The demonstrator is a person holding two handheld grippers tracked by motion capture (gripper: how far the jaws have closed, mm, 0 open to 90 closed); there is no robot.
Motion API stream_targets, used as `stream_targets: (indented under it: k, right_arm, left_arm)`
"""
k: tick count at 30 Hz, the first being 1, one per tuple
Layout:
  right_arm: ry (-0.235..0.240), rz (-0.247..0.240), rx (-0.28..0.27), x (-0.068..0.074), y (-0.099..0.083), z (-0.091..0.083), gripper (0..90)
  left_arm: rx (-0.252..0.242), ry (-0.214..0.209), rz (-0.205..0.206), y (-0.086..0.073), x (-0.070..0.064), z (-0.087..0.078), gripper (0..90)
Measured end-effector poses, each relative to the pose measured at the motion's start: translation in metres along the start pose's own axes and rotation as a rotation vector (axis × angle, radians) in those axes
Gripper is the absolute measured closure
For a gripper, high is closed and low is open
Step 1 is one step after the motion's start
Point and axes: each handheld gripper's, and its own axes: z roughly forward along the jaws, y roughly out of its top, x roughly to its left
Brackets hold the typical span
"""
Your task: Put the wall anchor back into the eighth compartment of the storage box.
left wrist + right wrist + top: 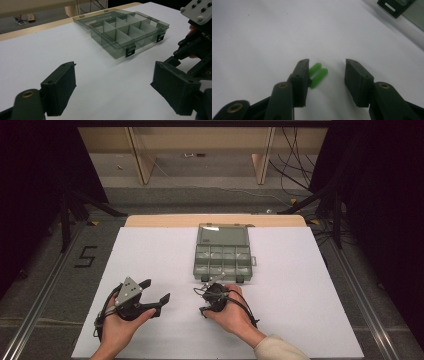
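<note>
A smoke-tinted compartment box (196,265) lies open at the middle of the white table, lid (222,235) flat behind it. Its front wall (113,50) with black latches appears in the left gripper view; its compartments look empty. Two small green plastic pieces (318,74) lie side by side on the table between the jaws of my right gripper (327,62), close to its left jaw and partly hidden by it. The right gripper (200,301) is open, just in front of the box. My left gripper (157,291) is open and empty, pointing toward the box (113,68).
The white board (150,250) covers the table, with a wooden strip (160,220) along the far edge. The right gripper's body (197,45) stands close at the right in the left gripper view. One black latch (395,6) of the box is in the right gripper view.
</note>
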Motion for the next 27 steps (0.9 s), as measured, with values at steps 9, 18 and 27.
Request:
stream_targets:
  k: [9, 18, 27]
  right_arm:
    - [-0.045, -0.074, 0.014, 0.0020, -0.0008, -0.0002, 65.8]
    - [-0.041, -0.103, 0.028, -0.0008, -0.0004, -0.0018, 76.5]
    - [-0.023, -0.110, 0.039, -0.0038, -0.0002, -0.0025, 84.3]
  left_arm:
    - [0.001, 0.003, -0.004, -0.0001, -0.0001, -0.0004, 18.2]
    - [0.001, 0.001, -0.018, -0.0006, -0.0007, 0.0001, 18.2]
    - [0.002, 0.000, -0.018, -0.0008, -0.0008, 0.0002, 18.2]
